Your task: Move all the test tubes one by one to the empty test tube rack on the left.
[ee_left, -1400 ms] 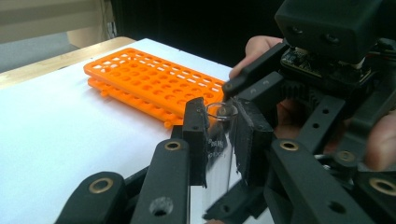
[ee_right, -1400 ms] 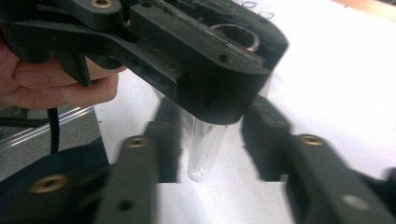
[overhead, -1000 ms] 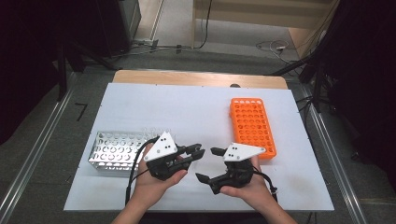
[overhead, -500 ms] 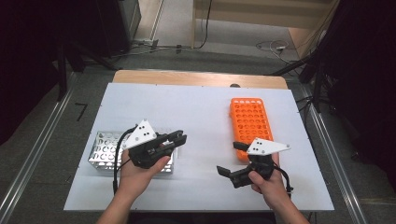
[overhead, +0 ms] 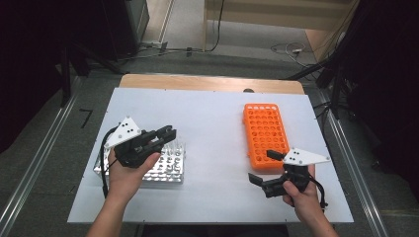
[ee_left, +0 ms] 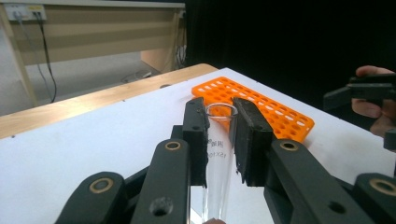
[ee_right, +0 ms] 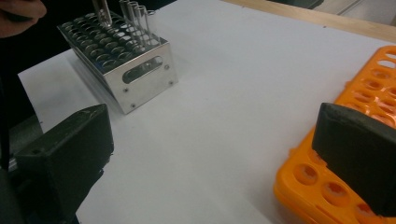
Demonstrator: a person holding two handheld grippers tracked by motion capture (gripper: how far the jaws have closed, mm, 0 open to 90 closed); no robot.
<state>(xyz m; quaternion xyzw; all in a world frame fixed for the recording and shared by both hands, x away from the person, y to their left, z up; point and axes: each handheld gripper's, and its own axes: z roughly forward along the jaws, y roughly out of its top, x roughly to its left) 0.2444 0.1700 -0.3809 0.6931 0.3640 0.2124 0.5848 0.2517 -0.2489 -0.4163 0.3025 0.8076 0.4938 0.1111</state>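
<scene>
Left tongs [overhead: 165, 134] over metal rack [overhead: 163, 170]; right tongs [overhead: 262, 168] beside orange rack [overhead: 265, 132].

We saw a clear glossy glass test tube [ee_left: 215, 154] clamped between matt black rubbery pads [ee_left: 250, 135] of the left gripper [ee_left: 219, 140], whose arms looked like smooth black plastic. The metal rack [ee_right: 122, 60] was brushed shiny aluminium, the orange rack [overhead: 266, 136] smooth plastic, the tabletop [overhead: 212, 118] matt white with a wooden edge [ee_left: 84, 100].

The glass tube [ee_left: 215, 168] runs off the bottom edge (print blurred)
</scene>
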